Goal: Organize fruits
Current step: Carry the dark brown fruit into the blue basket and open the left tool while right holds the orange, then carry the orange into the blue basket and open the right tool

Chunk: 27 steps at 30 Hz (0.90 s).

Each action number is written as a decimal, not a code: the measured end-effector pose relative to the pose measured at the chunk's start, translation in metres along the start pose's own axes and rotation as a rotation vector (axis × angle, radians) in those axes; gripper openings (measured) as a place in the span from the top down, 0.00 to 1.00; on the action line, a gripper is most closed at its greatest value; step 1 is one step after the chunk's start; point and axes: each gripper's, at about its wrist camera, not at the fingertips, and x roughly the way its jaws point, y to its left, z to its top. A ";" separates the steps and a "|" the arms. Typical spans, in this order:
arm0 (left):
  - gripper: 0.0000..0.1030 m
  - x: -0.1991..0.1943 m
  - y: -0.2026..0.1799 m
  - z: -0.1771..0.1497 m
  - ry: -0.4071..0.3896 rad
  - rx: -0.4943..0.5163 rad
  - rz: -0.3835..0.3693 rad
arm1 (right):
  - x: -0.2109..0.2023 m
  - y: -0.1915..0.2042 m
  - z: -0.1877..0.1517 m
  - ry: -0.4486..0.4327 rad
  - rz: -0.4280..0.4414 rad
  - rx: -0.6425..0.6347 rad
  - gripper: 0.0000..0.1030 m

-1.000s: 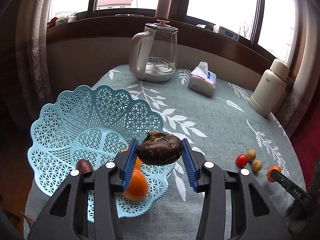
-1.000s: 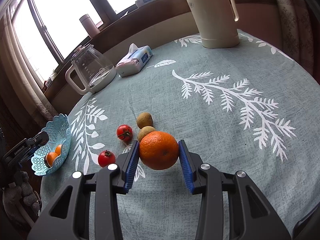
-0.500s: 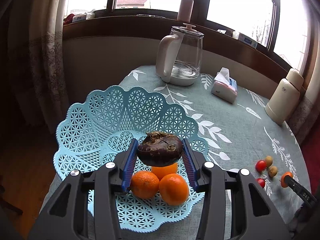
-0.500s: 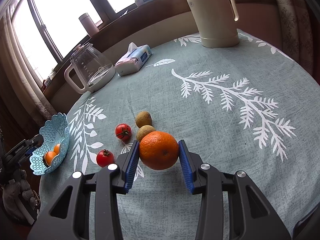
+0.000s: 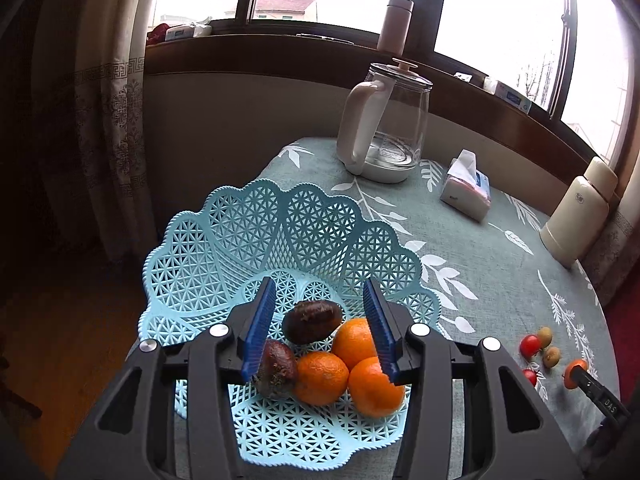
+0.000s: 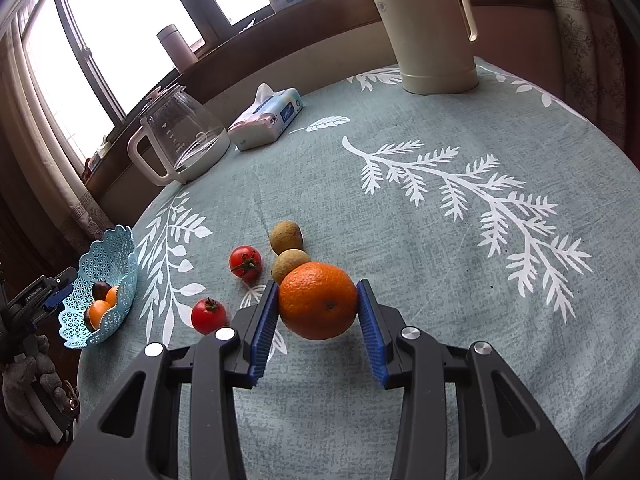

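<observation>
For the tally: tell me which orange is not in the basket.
The orange clamped in the right gripper, over the tablecloth; the other three oranges lie in the blue basket.

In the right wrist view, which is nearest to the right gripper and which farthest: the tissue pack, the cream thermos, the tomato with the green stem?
From the right gripper, which grips an orange:
1. Tomato with the green stem, just ahead, to the left.
2. Tissue pack, farther back, left of centre.
3. Cream thermos, at the table's far edge, to the right.
</observation>
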 end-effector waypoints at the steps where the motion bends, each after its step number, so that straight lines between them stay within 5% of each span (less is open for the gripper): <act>1: 0.54 -0.001 0.002 0.001 -0.003 -0.004 0.003 | 0.000 0.000 0.000 0.000 0.000 0.000 0.61; 12: 0.39 -0.010 0.014 -0.011 -0.004 -0.028 0.016 | 0.002 0.001 -0.001 0.000 -0.005 -0.006 0.61; 17: 0.18 -0.017 0.016 -0.016 -0.023 -0.022 0.044 | 0.003 0.002 -0.001 -0.002 -0.015 -0.010 0.61; 27: 0.15 -0.037 0.020 -0.026 -0.069 0.000 0.084 | 0.003 0.007 -0.002 -0.004 -0.040 -0.035 0.61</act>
